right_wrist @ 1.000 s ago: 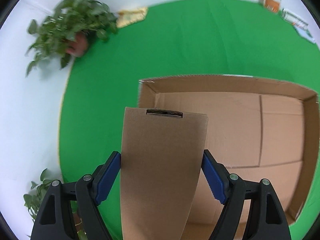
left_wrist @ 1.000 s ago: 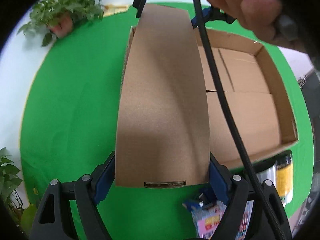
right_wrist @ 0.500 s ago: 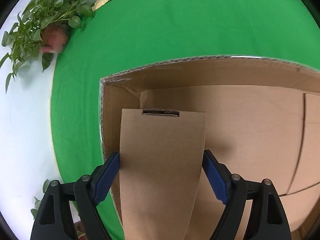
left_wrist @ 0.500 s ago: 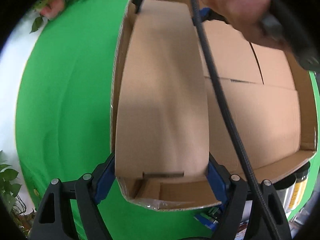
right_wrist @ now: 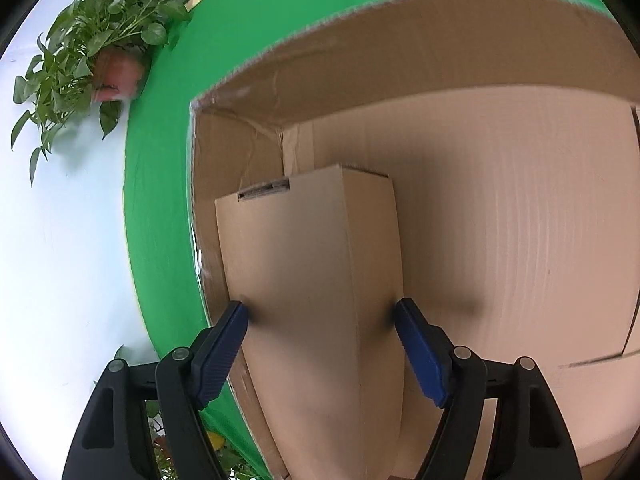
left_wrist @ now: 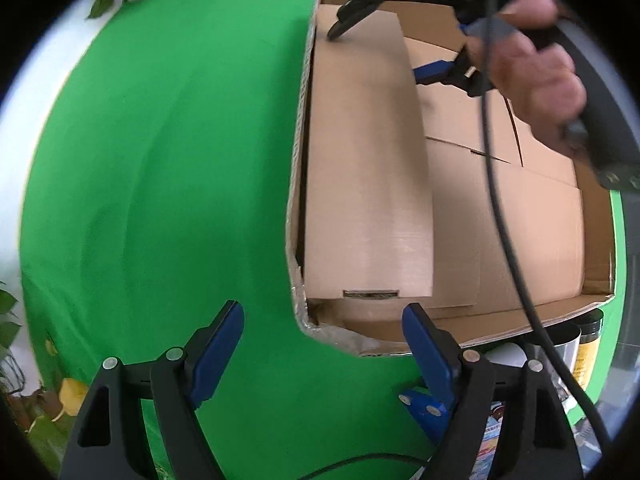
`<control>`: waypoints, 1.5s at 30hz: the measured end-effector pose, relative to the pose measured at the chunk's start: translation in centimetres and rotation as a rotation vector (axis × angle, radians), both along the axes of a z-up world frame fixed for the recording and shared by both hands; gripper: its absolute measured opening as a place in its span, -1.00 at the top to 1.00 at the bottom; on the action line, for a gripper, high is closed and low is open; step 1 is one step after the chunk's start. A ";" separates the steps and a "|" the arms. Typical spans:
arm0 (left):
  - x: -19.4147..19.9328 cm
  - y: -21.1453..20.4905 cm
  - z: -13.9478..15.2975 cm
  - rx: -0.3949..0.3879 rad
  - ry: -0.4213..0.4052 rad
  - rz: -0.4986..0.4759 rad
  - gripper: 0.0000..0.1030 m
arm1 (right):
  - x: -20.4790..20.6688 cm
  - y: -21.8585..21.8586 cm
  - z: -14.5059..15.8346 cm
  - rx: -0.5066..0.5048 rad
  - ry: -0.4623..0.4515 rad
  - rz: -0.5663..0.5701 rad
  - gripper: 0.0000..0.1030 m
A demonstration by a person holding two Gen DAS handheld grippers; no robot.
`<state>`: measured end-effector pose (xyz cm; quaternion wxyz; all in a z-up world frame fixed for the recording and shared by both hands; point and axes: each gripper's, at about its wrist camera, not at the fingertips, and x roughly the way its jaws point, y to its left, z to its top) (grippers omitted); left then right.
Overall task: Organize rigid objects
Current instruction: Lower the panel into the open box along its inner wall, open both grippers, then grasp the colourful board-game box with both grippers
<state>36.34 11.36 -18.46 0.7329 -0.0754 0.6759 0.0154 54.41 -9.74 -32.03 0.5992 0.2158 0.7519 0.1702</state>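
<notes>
Long plain brown cardboard box [left_wrist: 368, 168] lies flat inside the large open cardboard tray-box [left_wrist: 520, 208], tucked along that tray's left wall — so we read it from the left wrist view. Our left gripper [left_wrist: 324, 320] hangs above the near end of the small box with its blue-padded fingers [left_wrist: 218, 340] spread wide, clear of the cardboard; nothing sits between them but green cloth [left_wrist: 160, 160] and the tray's torn near corner. At the far end, our right gripper [left_wrist: 384, 46] reaches in, a hand [left_wrist: 536, 60] around its handle and a black cable [left_wrist: 504, 200] trailing across the view. Beyond the tray's near rim we see some jars [left_wrist: 588, 352] and colourful packaging [left_wrist: 500, 440], too cropped to tell more.

From the right wrist view, the same long box [right_wrist: 316, 300] runs away from us towards the tray's far left corner [right_wrist: 240, 140]. Our right gripper [right_wrist: 322, 314] straddles it, one blue pad [right_wrist: 224, 340] at each long side; its jaws have just been closing, and the pads appear to touch the cardboard, though we cannot tell how firmly. A leafy potted plant [right_wrist: 100, 52] stands on the white surface [right_wrist: 60, 240] beyond the green cloth.
</notes>
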 end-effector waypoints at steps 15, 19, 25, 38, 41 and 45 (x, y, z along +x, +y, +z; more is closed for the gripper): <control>-1.2 0.9 -2.4 -0.149 0.027 0.031 0.35 | -12.1 -13.7 9.6 -0.186 -0.257 0.036 -0.93; -1.9 1.1 -2.5 -0.159 0.041 0.055 0.44 | -17.9 -20.9 7.9 -0.385 -0.214 0.084 -0.86; -4.0 0.3 -2.5 -0.163 0.078 0.087 0.47 | -22.9 -28.0 5.3 -0.474 -0.127 0.022 -0.67; -7.6 -0.7 4.8 -0.089 -0.144 0.015 -0.56 | -30.3 -26.3 15.3 -0.232 -0.512 0.047 -0.99; -9.0 -1.9 4.9 -0.132 -0.143 -0.027 -0.56 | -33.6 -24.4 16.6 -0.119 -0.522 0.093 -0.99; -11.8 -3.7 3.1 -0.254 -0.067 -0.048 -0.56 | -38.6 -22.1 15.5 -0.055 -0.438 0.098 -0.99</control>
